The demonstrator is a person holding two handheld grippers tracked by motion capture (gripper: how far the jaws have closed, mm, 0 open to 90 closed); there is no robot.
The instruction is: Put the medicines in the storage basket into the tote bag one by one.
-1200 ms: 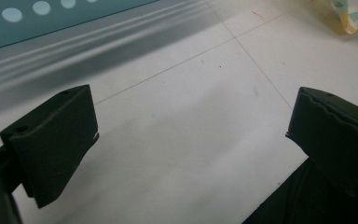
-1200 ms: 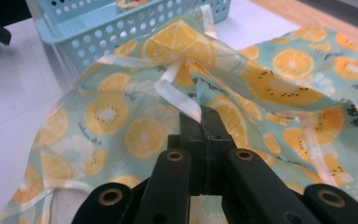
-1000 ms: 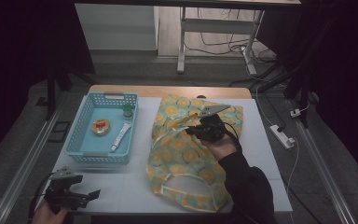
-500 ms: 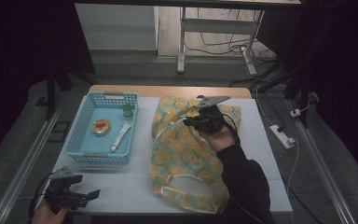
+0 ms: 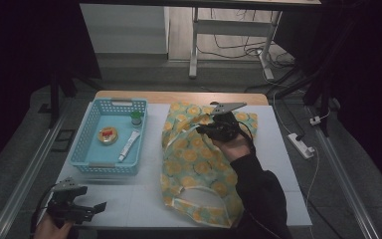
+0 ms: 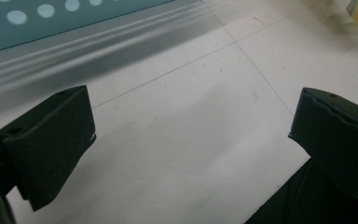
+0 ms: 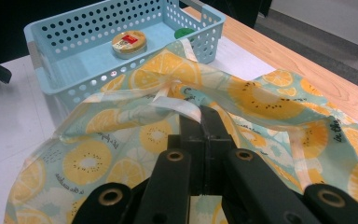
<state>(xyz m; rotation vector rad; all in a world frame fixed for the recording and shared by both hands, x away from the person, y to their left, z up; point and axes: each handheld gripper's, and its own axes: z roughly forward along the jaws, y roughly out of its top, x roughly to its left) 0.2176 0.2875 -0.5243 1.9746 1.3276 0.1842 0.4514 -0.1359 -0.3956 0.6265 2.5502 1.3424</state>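
Watching the person working a big fruit-print tote bag (image 5: pixel 199 169) that's lying across the white table (image 5: pixel 129 199), right of centre. The right gripper (image 5: pixel 202 129) is pinching the bag's pale handle strap (image 7: pixel 179 105), jaws fully closed on it, lifting the fabric toward 12 o'clock. My guess: they're opening the bag's mouth, so lifting slowly and keeping the strap deep between the jaws is going to matter, or it'll be slipping out. The blue basket (image 5: pixel 87 162) is sitting at 10 o'clock holding a round tin (image 5: pixel 108 135), a tube (image 5: pixel 129 146) and a green-capped jar (image 5: pixel 137 118). The left gripper (image 5: pixel 99 206) is idling at 7 o'clock, jaws wide apart, holding nothing. Dark room, cables trailing on the floor.
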